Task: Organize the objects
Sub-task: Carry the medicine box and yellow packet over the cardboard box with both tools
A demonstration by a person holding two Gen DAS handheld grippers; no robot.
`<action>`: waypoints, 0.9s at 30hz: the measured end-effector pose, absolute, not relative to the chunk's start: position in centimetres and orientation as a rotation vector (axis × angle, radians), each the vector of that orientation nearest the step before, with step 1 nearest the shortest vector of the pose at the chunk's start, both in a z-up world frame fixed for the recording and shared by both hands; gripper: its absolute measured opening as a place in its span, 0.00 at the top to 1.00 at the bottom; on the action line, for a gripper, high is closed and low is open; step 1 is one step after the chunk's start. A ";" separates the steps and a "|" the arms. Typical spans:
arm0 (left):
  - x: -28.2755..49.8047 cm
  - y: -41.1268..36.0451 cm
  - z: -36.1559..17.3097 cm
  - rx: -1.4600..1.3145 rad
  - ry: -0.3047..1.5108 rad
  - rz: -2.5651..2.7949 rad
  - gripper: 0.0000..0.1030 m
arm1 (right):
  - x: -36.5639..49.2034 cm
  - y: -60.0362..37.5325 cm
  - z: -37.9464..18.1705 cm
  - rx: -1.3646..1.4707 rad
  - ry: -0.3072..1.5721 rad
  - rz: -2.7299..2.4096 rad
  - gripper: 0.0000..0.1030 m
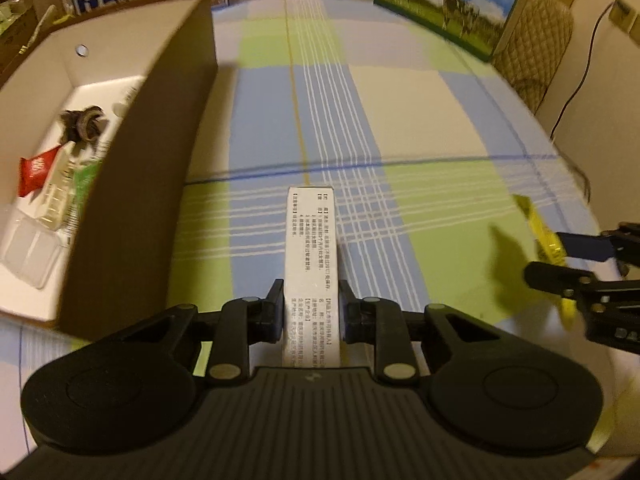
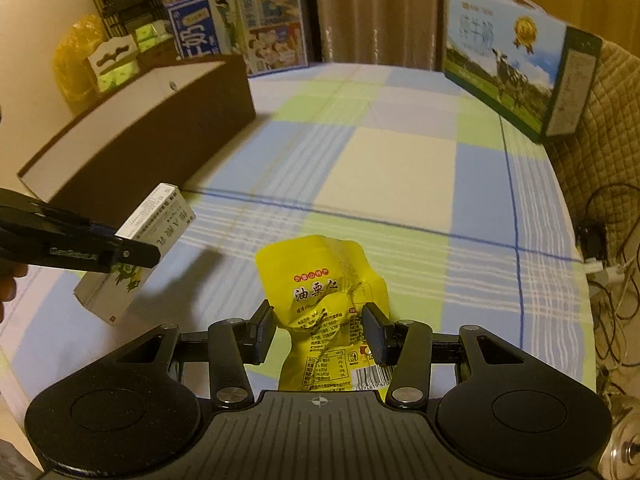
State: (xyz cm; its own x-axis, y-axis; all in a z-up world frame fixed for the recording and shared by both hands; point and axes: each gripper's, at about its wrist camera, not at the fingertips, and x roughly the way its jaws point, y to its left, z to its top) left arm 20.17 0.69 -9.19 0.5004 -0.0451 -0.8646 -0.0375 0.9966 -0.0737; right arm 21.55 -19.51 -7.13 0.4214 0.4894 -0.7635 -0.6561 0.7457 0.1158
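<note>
Dim warm light, fisheye-warped, edges blurry.

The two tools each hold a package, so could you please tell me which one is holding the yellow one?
The right tool grips the crumpled yellow snack pouch. The left tool holds a slim white printed carton instead, rigid and box-shaped.

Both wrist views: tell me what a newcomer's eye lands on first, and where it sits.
The yellow snack pouch stands out, pinched in the right gripper above the checked tablecloth. Next comes the white medicine box, clamped in the left gripper. At the left of the table stands an open brown box with small items already inside.
</note>
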 end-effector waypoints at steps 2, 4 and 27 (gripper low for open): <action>19.4 1.3 -8.0 -0.101 1.025 0.002 0.79 | 21.4 -18.9 -6.6 -0.210 0.869 0.735 0.58; 18.8 2.0 -7.0 -0.117 1.001 0.006 0.79 | 21.2 -18.2 -5.9 -0.209 0.857 0.750 0.58; 13.8 14.2 1.9 -0.210 0.806 0.192 0.79 | 17.5 -3.4 0.8 -0.160 0.710 1.071 0.57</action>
